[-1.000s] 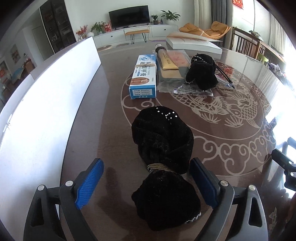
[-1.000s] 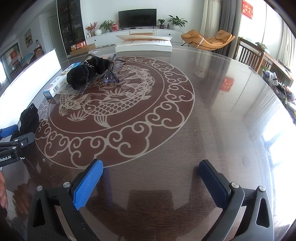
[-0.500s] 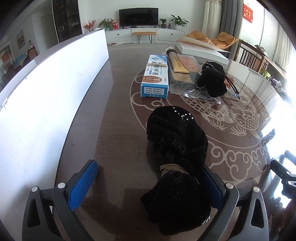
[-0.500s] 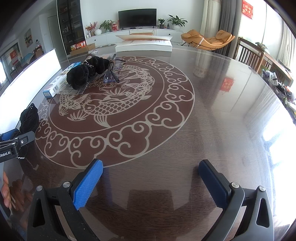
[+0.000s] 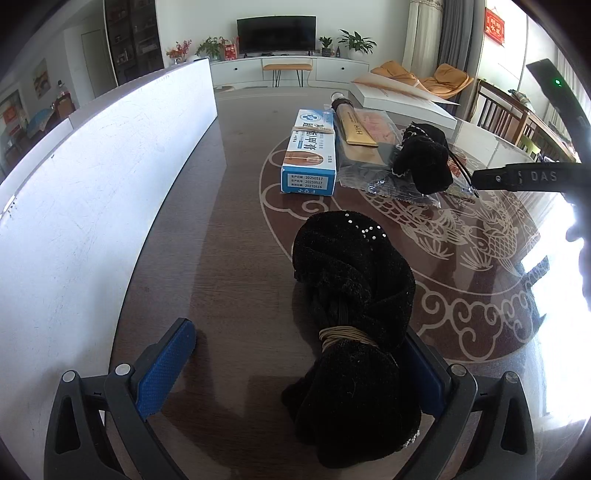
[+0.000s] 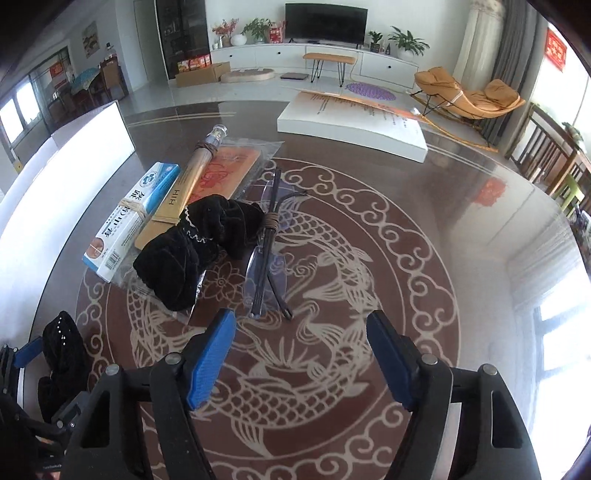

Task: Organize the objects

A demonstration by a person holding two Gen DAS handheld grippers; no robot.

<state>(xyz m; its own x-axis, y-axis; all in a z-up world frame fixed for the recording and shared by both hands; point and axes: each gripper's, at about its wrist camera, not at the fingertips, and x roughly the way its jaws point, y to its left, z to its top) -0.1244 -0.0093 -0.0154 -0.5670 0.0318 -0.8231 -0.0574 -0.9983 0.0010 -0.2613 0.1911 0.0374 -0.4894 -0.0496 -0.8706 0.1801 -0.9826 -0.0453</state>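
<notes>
we are keeping the left hand-held gripper (image 5: pixel 295 373) released around the tied black velvet bundle (image 5: pixel 354 317) on the bench (image 5: pixel 229 236); the right hand-held gripper (image 6: pixel 299 354), narrowing on nothing, is nearing the eyeglasses (image 6: pixel 267 254); sorting is barely begun.

A bright living room lies behind the dark table

The table (image 6: pixel 480 206) is glossy brown, inlaid with a pale fish medallion ringed by cloud scrolls. A long white board (image 5: pixel 92 192) stands along its left edge. Beyond, a black television (image 6: pixel 326 20) sits above a low white cabinet (image 6: pixel 369 61), with potted plants (image 6: pixel 406 44) beside it and a wooden bench (image 6: pixel 328 59) in front. An orange lounge chair (image 6: pixel 469 96) stands at right, near grey curtains (image 5: pixel 452 40).
</notes>
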